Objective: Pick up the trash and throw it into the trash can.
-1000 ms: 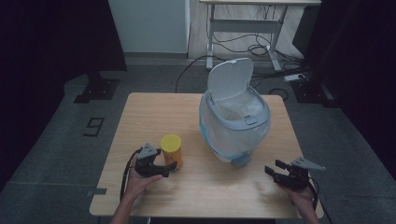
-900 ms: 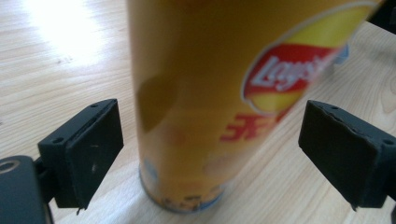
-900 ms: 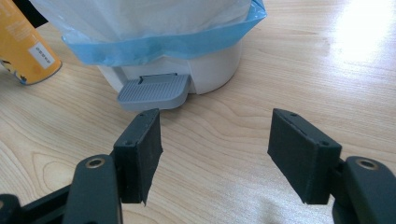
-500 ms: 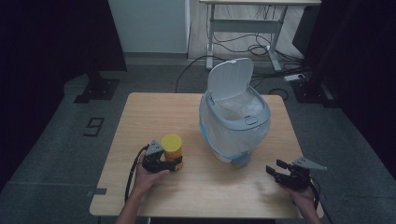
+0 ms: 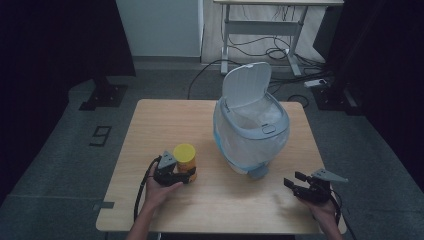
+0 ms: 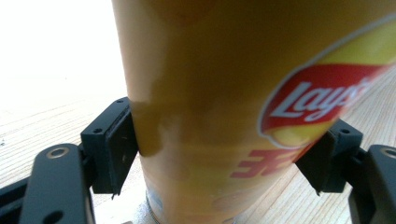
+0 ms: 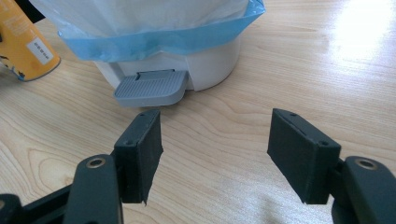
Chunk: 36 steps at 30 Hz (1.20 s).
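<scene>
**Left gripper clamps the chip can**

Down at the table's (image 5: 150, 125) seven o'clock, the left gripper (image 5: 181, 175) has both pads (image 6: 114, 144) pressed against the yellow chip can (image 5: 184, 158), which stands upright on the wood just left of the pedal bin (image 5: 252, 135). The bin's lid (image 5: 246, 85) is tipped up, and a blue-edged liner (image 7: 177, 39) drapes over its rim. Over at five o'clock, the right gripper (image 5: 294, 181) hovers with jaws spread wide, gripping nothing and pointing toward the grey pedal (image 7: 149, 87).
</scene>
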Each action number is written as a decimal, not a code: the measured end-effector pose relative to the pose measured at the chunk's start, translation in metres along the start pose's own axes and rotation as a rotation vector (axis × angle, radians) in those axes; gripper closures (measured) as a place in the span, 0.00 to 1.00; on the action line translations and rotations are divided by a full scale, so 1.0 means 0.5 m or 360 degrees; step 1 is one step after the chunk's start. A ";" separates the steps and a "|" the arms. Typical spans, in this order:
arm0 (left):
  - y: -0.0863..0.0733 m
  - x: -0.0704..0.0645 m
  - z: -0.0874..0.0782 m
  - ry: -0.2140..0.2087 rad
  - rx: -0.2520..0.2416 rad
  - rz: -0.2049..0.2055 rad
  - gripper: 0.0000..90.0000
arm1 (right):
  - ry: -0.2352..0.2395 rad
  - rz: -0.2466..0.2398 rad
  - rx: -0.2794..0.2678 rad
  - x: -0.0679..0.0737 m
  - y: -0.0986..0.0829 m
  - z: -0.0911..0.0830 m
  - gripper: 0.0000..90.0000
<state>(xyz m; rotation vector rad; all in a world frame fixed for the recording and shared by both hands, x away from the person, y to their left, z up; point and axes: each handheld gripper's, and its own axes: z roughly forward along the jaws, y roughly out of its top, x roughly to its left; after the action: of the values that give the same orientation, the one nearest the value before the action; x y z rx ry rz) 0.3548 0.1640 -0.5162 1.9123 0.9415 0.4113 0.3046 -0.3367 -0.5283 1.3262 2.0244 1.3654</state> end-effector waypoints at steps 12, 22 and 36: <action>0.011 -0.009 -0.033 -0.0027 -0.0069 0.0011 0.27 | -0.0008 0.0002 0.0005 -0.005 -0.001 -0.002 0.39; 0.029 -0.006 -0.071 -0.0086 -0.0136 0.0003 0.27 | -0.0021 0.0015 0.0000 -0.010 -0.003 -0.004 0.39; 0.097 -0.008 -0.084 -0.0113 -0.0166 0.0071 0.27 | -0.0031 0.0049 -0.0001 -0.016 -0.005 -0.006 0.39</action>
<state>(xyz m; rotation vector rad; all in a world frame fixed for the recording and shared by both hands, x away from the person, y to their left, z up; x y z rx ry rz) 0.3475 0.1729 -0.4529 1.8432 0.8168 0.4083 0.3052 -0.3455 -0.5305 1.3704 1.9985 1.3612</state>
